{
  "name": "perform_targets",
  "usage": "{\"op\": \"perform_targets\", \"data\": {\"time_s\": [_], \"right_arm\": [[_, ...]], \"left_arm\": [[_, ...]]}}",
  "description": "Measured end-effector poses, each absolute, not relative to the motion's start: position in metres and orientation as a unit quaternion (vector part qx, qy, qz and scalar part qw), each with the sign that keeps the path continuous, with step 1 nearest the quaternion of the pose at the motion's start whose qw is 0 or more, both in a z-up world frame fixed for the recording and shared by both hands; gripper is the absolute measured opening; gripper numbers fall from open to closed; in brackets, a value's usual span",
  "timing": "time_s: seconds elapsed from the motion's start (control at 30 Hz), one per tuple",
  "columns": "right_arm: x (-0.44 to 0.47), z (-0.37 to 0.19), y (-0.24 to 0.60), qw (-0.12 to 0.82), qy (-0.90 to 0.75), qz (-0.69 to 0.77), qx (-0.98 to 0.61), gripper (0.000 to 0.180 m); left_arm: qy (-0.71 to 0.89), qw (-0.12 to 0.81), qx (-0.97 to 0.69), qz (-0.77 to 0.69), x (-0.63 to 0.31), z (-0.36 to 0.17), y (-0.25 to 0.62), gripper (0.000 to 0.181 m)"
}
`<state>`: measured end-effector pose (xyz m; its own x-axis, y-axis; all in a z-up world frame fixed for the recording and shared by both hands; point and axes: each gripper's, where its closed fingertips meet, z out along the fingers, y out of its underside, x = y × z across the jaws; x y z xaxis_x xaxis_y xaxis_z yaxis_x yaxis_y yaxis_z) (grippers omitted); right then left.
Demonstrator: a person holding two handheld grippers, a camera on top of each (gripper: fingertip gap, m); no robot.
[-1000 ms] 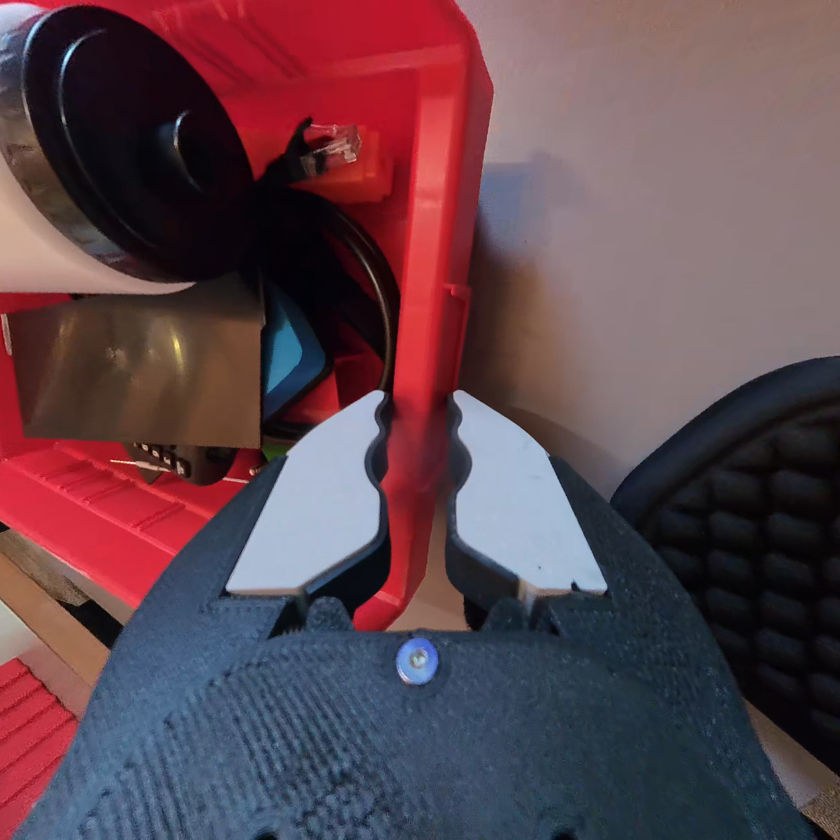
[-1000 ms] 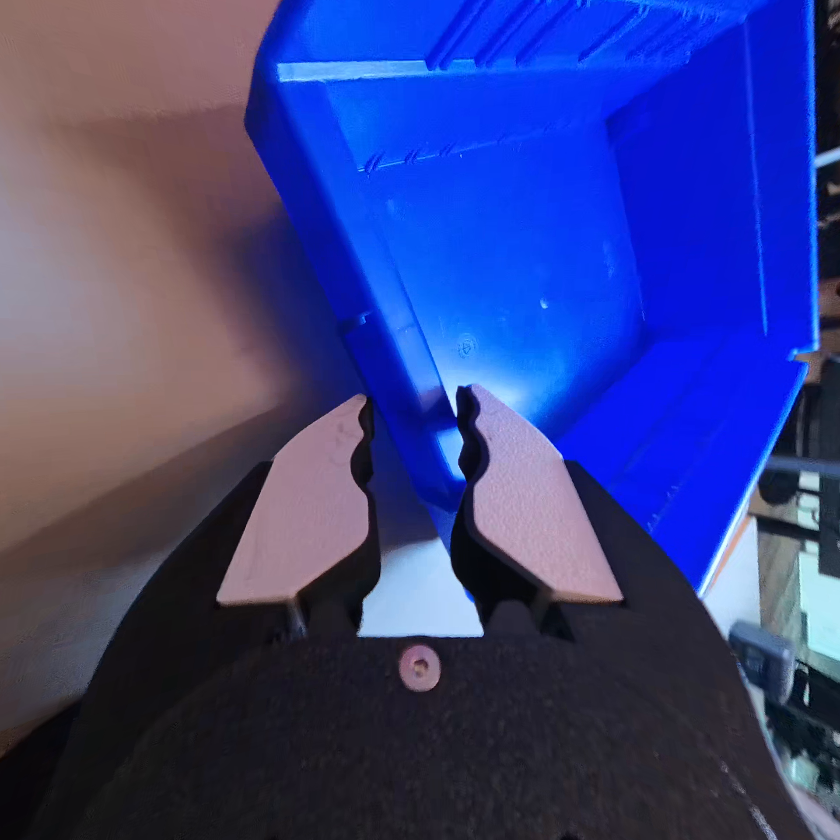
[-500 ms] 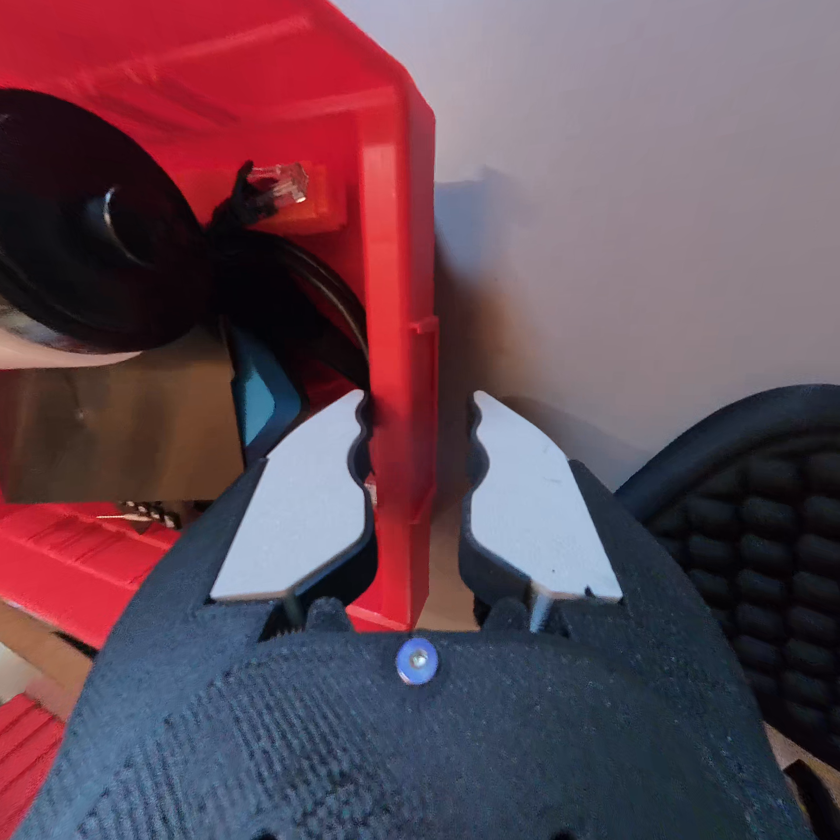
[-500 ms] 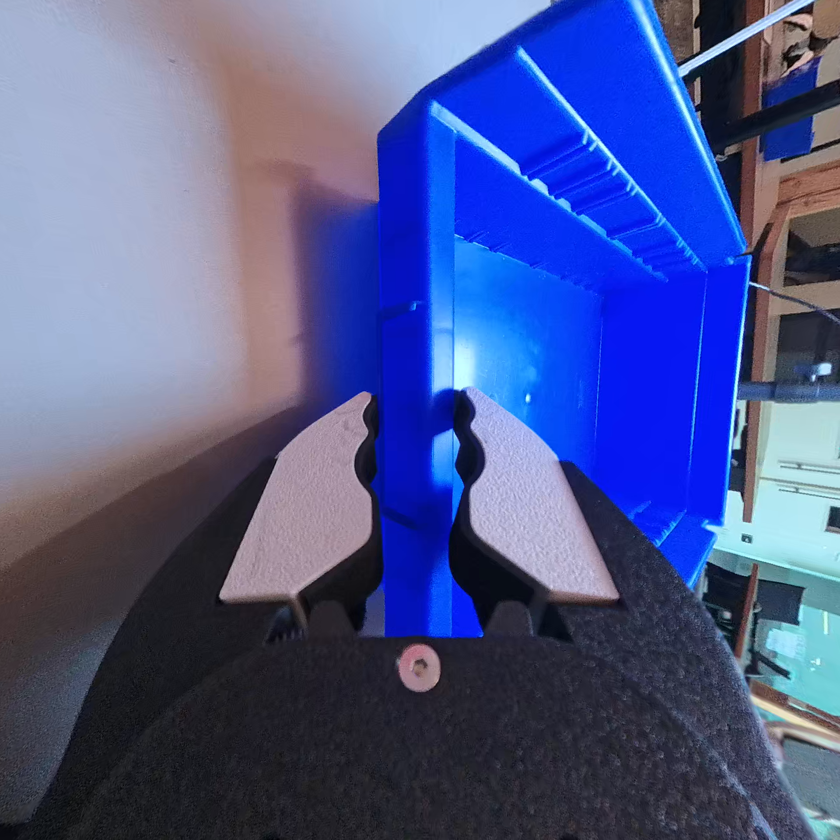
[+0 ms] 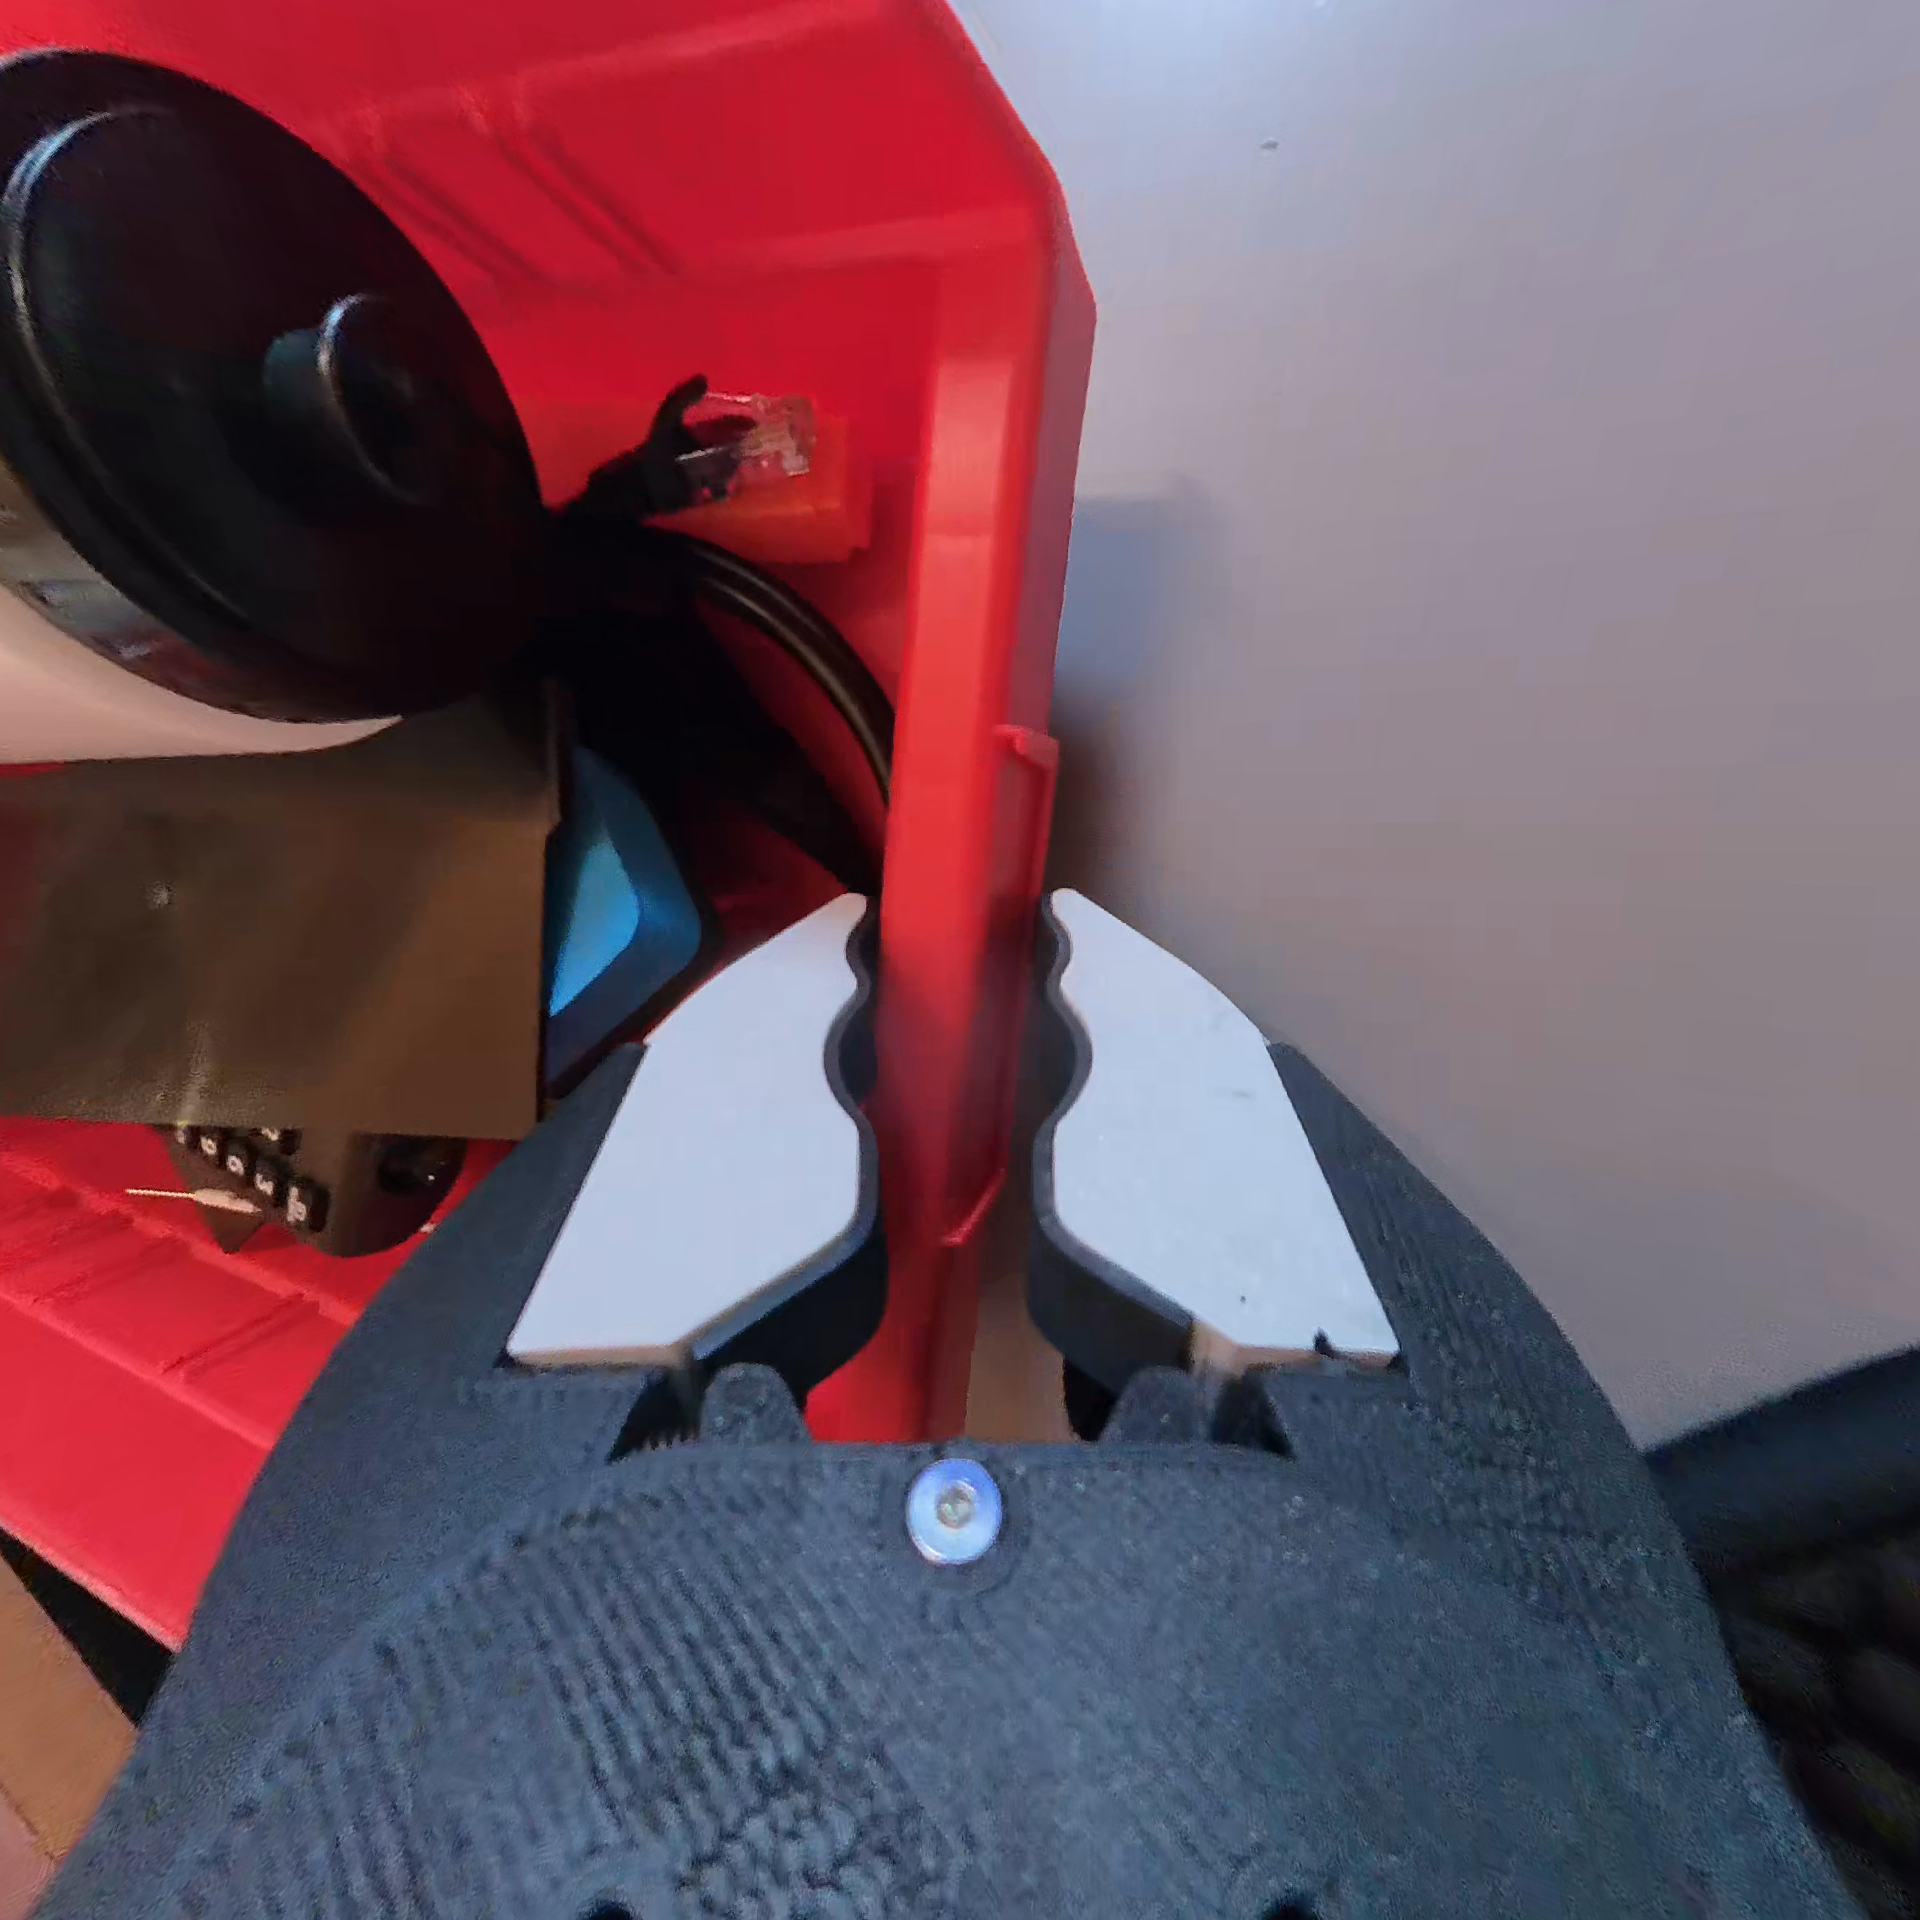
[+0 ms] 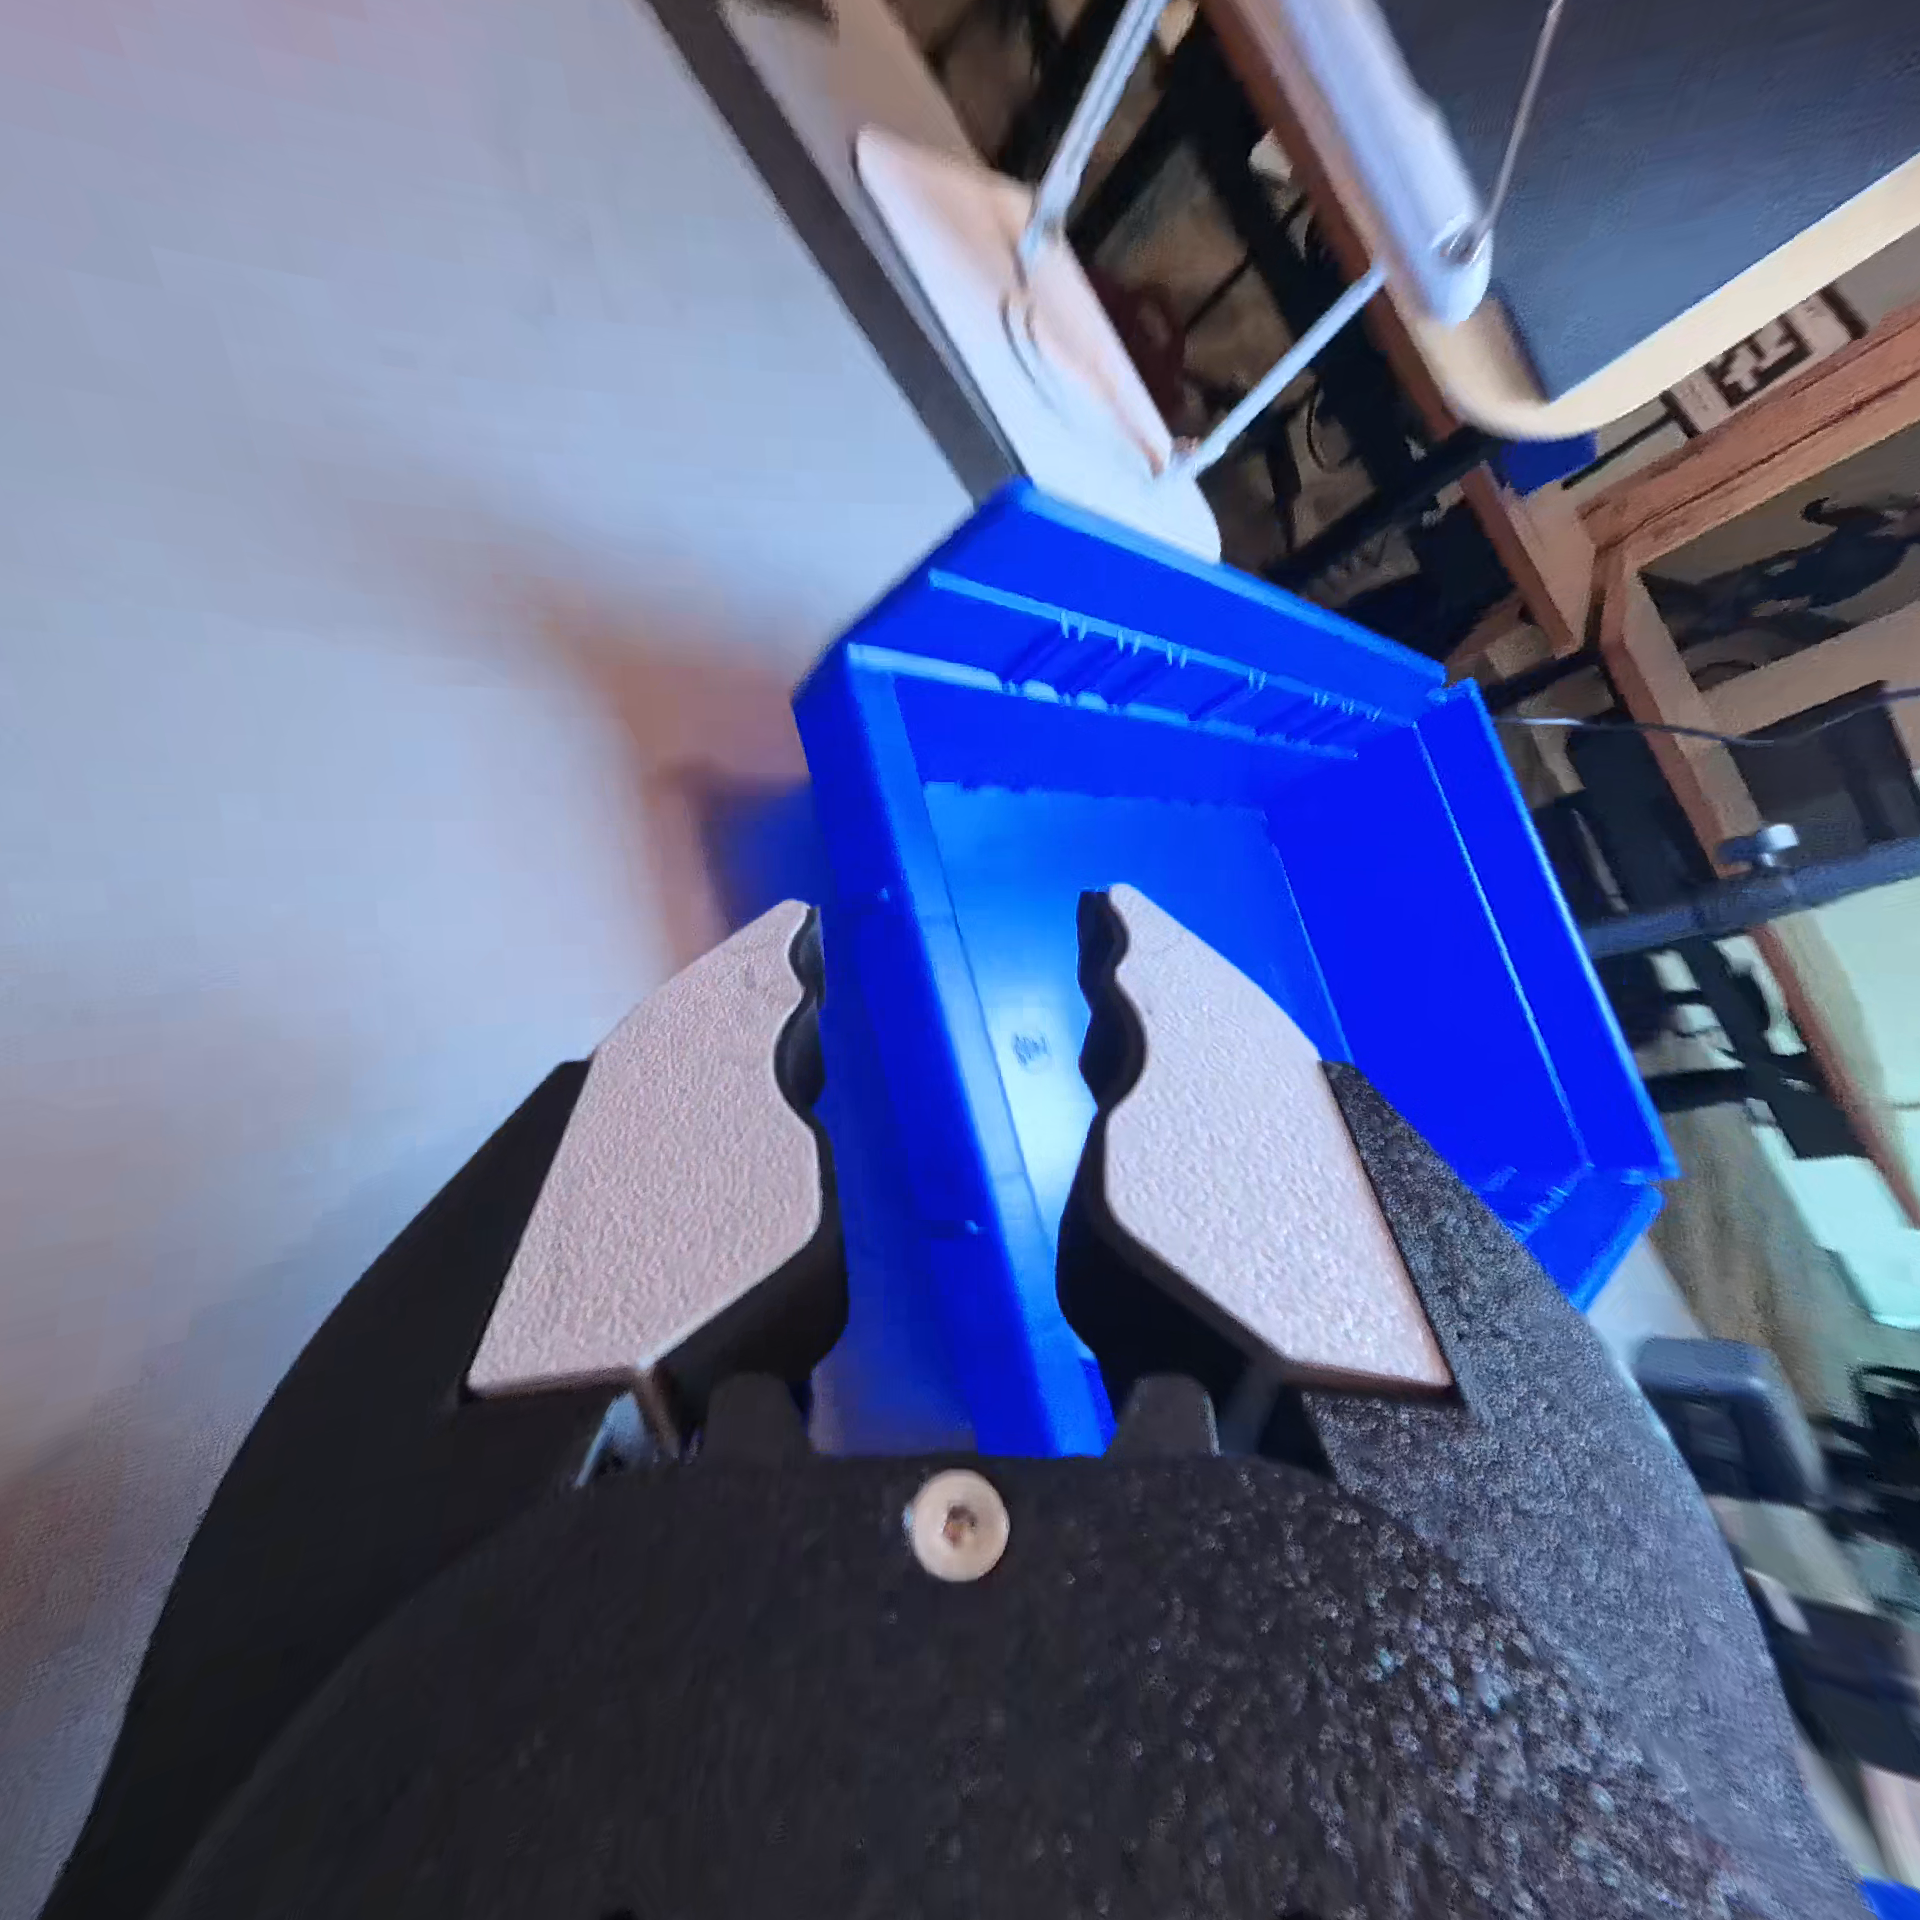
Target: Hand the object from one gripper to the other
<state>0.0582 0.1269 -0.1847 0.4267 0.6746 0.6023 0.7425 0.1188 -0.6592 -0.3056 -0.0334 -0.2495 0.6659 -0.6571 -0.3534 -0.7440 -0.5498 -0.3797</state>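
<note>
In the left wrist view, my left gripper [image 5: 956,914] is shut on the right side wall of a red plastic bin [image 5: 727,208], one finger inside and one outside. The bin holds a black spool [image 5: 239,416], a black network cable [image 5: 727,447], a dark grey flat box [image 5: 270,935] and a black combination lock [image 5: 260,1184]. In the right wrist view, my right gripper [image 6: 945,914] is open and straddles the left side wall of a blue plastic bin [image 6: 1403,935]. The left finger touches the wall and the right finger stands clear inside. No object shows in the blue bin.
A pale wall [image 5: 1455,520] stands close behind the red bin, and a black padded cushion [image 5: 1818,1558] lies at the lower right. In the right wrist view, the pale wall [image 6: 312,520] is on the left and wooden shelving [image 6: 1714,436] with clutter on the right. The gap from one gripper's tips to the other's is roughly 40 cm.
My left gripper opened off the red wall half a second ago and has closed on it again. My right gripper has opened from its grip on the blue wall, and its view has tilted upward.
</note>
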Motion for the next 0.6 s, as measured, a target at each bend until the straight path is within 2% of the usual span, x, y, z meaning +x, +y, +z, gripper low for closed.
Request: {"op": "perform_targets", "data": {"time_s": [0.3, 0.47, 0.6], "right_arm": [[0.04, -0.161, 0.091, 0.567, -0.437, 0.155, -0.681, 0.042], [0.037, -0.158, 0.099, 0.618, -0.368, 0.233, -0.655, 0.039], [0.035, -0.158, 0.098, 0.631, -0.353, 0.26, -0.64, 0.039]], "left_arm": [[0.356, 0.297, -0.882, 0.08, -0.34, -0.242, -0.003, 0.034], [0.299, 0.398, -0.867, 0.034, -0.336, -0.191, 0.004, 0.035], [0.28, 0.47, -0.832, 0.092, -0.339, -0.156, 0.027, 0.038]]}}
